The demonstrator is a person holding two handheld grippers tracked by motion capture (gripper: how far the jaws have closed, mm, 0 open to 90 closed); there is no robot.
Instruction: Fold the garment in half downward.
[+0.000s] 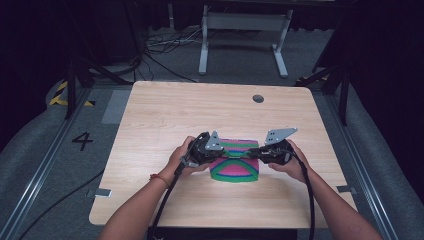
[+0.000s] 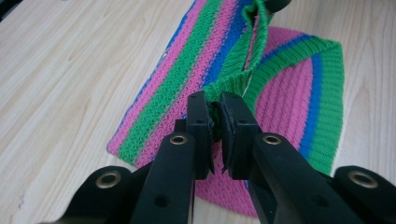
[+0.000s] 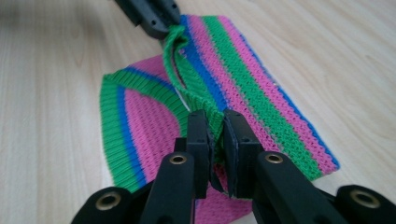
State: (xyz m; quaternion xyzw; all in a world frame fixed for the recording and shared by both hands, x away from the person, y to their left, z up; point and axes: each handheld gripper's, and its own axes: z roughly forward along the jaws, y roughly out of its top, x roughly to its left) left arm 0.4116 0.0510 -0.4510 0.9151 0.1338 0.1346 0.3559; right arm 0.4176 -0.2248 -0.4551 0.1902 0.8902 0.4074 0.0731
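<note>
Tongs [image 2: 215, 114] on knit cloth [image 1: 235, 167] edge

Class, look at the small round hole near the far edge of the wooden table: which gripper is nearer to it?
Right. The right gripper lies almost straight below the hole in the high view; the left gripper is farther off to the left. Both pinch the striped knitted garment.

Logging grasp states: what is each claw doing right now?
Left claw: closed on the striped knit cloth's green edge.
Right claw: closed on the same green edge.

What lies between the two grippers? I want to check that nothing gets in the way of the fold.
Just the striped knit cloth, held by the left gripper and right gripper, in the high view.
</note>
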